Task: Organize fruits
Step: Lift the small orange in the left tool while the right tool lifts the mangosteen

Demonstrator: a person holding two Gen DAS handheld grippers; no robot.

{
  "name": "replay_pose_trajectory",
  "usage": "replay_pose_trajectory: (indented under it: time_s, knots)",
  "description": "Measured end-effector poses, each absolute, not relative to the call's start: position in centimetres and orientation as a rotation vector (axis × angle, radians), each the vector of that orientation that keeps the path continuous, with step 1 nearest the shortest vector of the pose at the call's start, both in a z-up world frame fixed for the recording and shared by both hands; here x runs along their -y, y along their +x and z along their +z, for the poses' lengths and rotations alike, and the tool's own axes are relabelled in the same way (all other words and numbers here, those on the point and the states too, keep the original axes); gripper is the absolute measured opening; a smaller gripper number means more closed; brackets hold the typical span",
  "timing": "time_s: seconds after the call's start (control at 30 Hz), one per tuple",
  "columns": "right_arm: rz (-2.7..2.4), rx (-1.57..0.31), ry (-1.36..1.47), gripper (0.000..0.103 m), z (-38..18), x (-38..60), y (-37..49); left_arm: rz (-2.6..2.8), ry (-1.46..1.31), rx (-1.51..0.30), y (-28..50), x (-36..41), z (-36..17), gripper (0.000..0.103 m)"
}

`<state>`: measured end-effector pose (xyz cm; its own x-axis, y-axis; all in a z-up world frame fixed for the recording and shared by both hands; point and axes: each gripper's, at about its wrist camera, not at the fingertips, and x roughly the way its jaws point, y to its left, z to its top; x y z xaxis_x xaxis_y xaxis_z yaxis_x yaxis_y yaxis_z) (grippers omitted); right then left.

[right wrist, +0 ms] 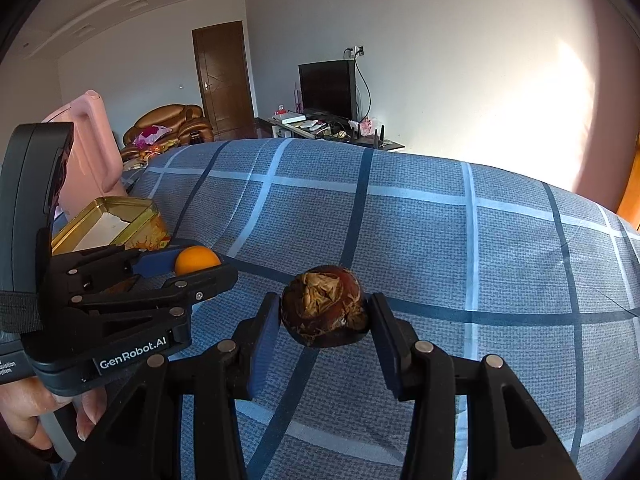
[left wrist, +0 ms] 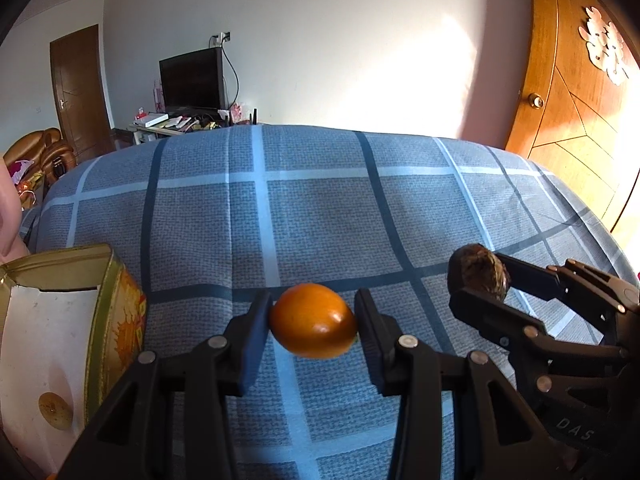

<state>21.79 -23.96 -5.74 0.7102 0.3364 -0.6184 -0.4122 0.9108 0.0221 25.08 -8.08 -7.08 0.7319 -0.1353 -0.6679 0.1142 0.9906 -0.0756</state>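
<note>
My left gripper (left wrist: 314, 318) is shut on a small orange fruit (left wrist: 313, 321) and holds it above the blue checked bedspread (left wrist: 320, 208). My right gripper (right wrist: 324, 314) is shut on a dark brown round fruit (right wrist: 325, 312), also held above the bedspread (right wrist: 440, 240). In the left wrist view the right gripper (left wrist: 480, 284) with the brown fruit (left wrist: 478, 273) is to the right. In the right wrist view the left gripper (right wrist: 196, 266) with the orange fruit (right wrist: 197, 261) is to the left. An open gold tin box (left wrist: 60, 320) stands left of the left gripper.
The tin box also shows in the right wrist view (right wrist: 112, 224), beyond the left gripper. A pink plastic item (right wrist: 92, 148) stands behind it. A wooden door (left wrist: 580, 112) is at the right. A TV (left wrist: 192, 80) on a cluttered stand is beyond the bed.
</note>
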Motion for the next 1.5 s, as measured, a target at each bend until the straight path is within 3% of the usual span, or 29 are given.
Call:
replay_pose_trajectory:
  time_s: [1.5]
  knots:
    - [0.448, -0.447, -0.147, 0.047, -4.2, 24.6, 18.1, -0.070, 0.054, -0.457, 20.2, 9.2, -4.2, 0.044]
